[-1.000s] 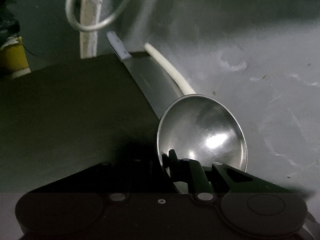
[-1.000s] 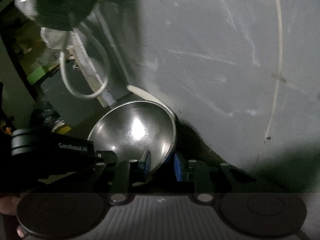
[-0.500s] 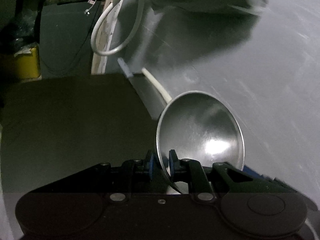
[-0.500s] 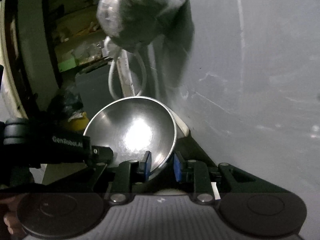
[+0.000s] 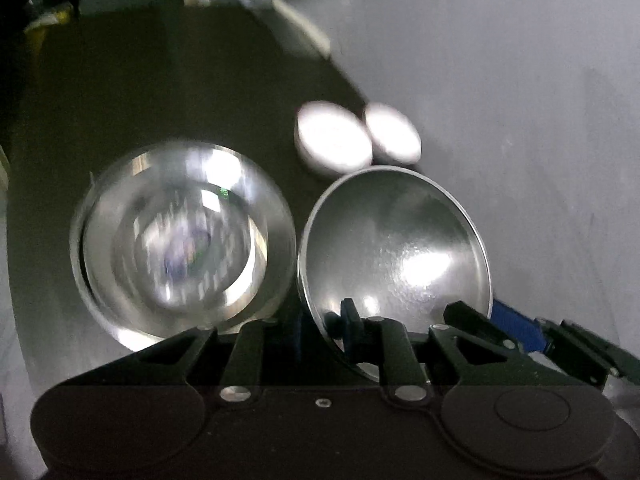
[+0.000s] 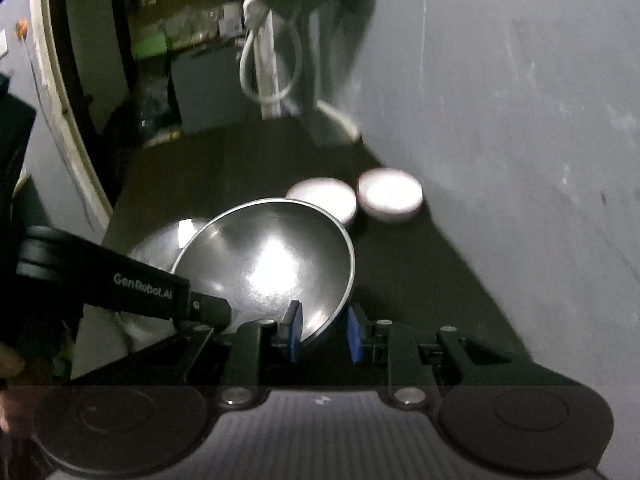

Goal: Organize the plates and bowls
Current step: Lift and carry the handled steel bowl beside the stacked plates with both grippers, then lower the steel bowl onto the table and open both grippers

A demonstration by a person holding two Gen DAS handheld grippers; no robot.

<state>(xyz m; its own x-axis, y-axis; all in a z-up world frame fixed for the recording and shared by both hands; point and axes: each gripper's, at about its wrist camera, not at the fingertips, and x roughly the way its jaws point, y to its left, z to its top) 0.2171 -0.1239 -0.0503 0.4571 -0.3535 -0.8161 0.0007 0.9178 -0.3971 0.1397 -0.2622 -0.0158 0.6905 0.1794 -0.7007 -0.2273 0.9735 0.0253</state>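
The steel bowl (image 5: 396, 256) sits tilted between the two grippers, its rim caught on both sides: the left gripper (image 5: 320, 330) bites the near-left edge of the rim, and the right gripper (image 6: 324, 332) takes the opposite edge, its blue pads (image 6: 295, 330) straddling the thin wall. In the right wrist view the same bowl (image 6: 268, 268) leans with its open side towards the camera, held above the dark counter (image 6: 224, 176).

It is a plain, shallow, polished dish with a bright glare spot in the hollow and a fine, slightly raised lip (no dents show, though the light is poor).

Each gripper's jaws stand only narrowly apart, pinched on the bowl's rim with one pad inside and one outside.

To the left of the held bowl, a stack of steel bowls (image 5: 180, 240) rests on the counter, blurred; how many are nested I cannot tell. Behind, near the grey wall (image 5: 520, 100), two small white round dishes (image 5: 334, 140) lie side by side, just touching or nearly so.
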